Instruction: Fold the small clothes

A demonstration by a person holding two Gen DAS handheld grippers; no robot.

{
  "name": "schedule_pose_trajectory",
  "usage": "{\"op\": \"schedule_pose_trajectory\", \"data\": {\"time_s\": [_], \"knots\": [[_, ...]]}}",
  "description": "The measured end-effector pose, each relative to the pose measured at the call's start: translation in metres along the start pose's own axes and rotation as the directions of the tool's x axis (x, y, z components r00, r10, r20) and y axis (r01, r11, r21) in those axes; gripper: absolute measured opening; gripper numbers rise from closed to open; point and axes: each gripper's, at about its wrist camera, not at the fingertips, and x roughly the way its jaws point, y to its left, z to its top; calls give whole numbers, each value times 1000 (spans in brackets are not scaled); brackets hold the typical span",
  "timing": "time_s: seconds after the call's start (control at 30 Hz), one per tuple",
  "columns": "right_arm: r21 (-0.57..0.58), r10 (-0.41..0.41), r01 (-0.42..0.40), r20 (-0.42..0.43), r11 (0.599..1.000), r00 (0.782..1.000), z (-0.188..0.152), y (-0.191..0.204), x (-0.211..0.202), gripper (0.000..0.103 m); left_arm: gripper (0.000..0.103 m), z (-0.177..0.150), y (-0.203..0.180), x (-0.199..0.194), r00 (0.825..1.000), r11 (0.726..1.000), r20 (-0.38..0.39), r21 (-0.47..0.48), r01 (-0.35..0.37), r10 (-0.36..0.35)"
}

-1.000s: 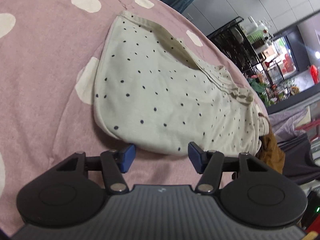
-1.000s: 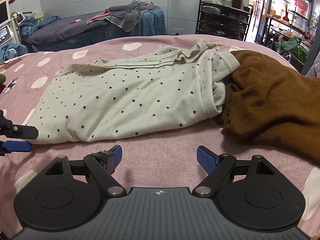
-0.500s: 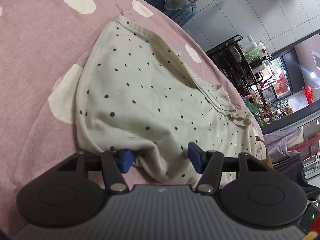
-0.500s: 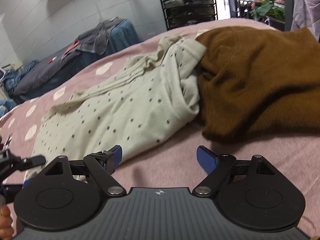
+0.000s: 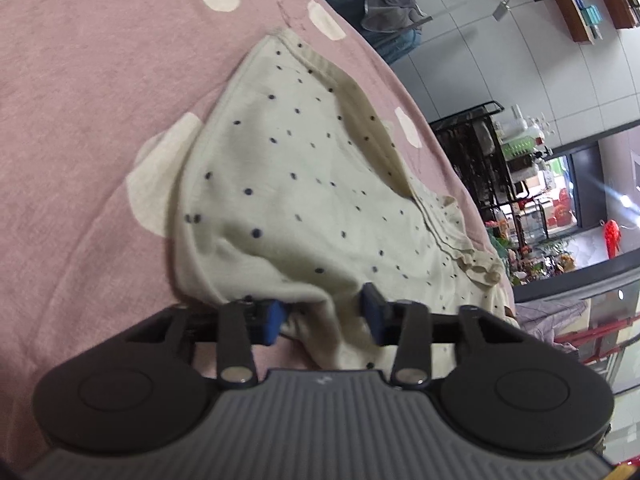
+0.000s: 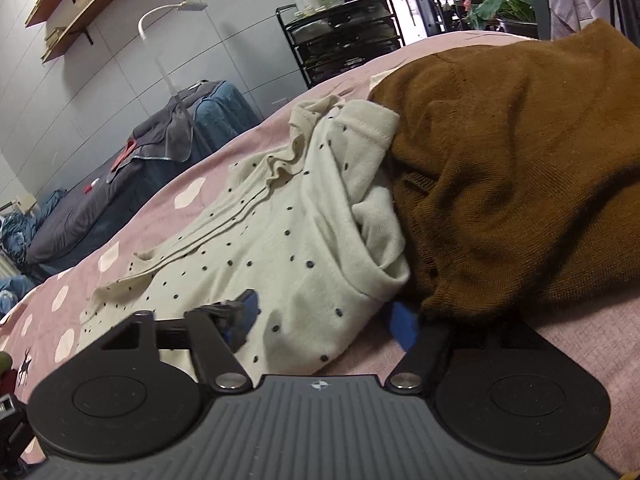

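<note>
A cream garment with dark dots (image 5: 300, 200) lies spread on the pink bedspread (image 5: 80, 120). My left gripper (image 5: 322, 316) is down at its near hem, jaws closing, with a bunched fold of the cloth between the blue pads (image 5: 274, 320). In the right wrist view the dotted garment (image 6: 280, 240) lies flat, and its far end touches a brown sweater (image 6: 520, 160). My right gripper (image 6: 326, 318) straddles that corner with jaws wide and just starting to close. One pad (image 6: 248, 312) rests on the cloth and the other sits under the sweater's edge.
The brown sweater is heaped to the right on the pink bedspread (image 6: 580, 340). Beyond the bed stand a black trolley with bottles (image 6: 344, 40), a white floor lamp (image 6: 160, 20) and a second bed with dark bedding (image 6: 120, 184).
My left gripper sank onto the near hem and its jaws narrowed around the cloth. My right gripper rolled and slid up to the garment's corner beside the brown sweater.
</note>
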Motion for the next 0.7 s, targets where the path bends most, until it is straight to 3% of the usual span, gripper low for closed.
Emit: {"op": "schedule_pose_trajectory", "data": {"time_s": [0.07,0.17,0.37,0.57,0.7], "knots": [[11,-5,5,1,1000,1000,1,-5,1,66,17,1,5,2,1000,1000,-2,-8,-2,2],[18,9,-9,-14,1000,1000,3,-13,3,33,14,4,10,0,1000,1000,-8,-15,6,-6],[22,41,-41,-16,999,999,2,-13,-1,14,9,6,0,-12,999,998,30,64,-16,14],[-48,96,-94,39,994,995,2,-1,-26,11,5,23,-15,-46,988,981,146,180,-77,51],[-96,138,-131,72,987,988,3,7,-53,10,7,37,-14,-67,984,974,162,199,-105,73]]}}
